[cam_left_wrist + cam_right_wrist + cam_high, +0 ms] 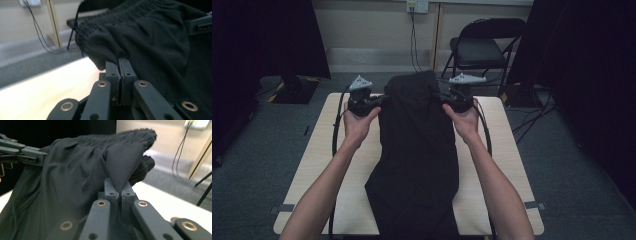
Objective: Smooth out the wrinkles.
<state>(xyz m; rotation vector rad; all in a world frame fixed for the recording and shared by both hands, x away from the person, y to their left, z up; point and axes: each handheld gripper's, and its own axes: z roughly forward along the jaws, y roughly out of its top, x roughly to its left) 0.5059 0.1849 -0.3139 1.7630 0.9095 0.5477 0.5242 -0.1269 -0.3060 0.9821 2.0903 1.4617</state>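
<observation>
A black garment (417, 150) with an elastic waistband lies lengthwise down the middle of the light wooden table (502, 150), its waistband end lifted at the far side. My left gripper (379, 101) is shut on the cloth at the waistband's left side; in the left gripper view the jaws (120, 62) pinch a fold of the garment (150, 42). My right gripper (443, 101) is shut on the right side, and in the right gripper view its jaws (119, 185) clamp a peak of the garment (75, 177). The other gripper (22, 152) shows at the far left there.
A black folding chair (479, 50) stands beyond the table's far edge. Cables (414, 40) hang from a wall outlet. Dark curtains (262, 40) flank both sides, with a stand base (294, 87) on the grey floor at the left.
</observation>
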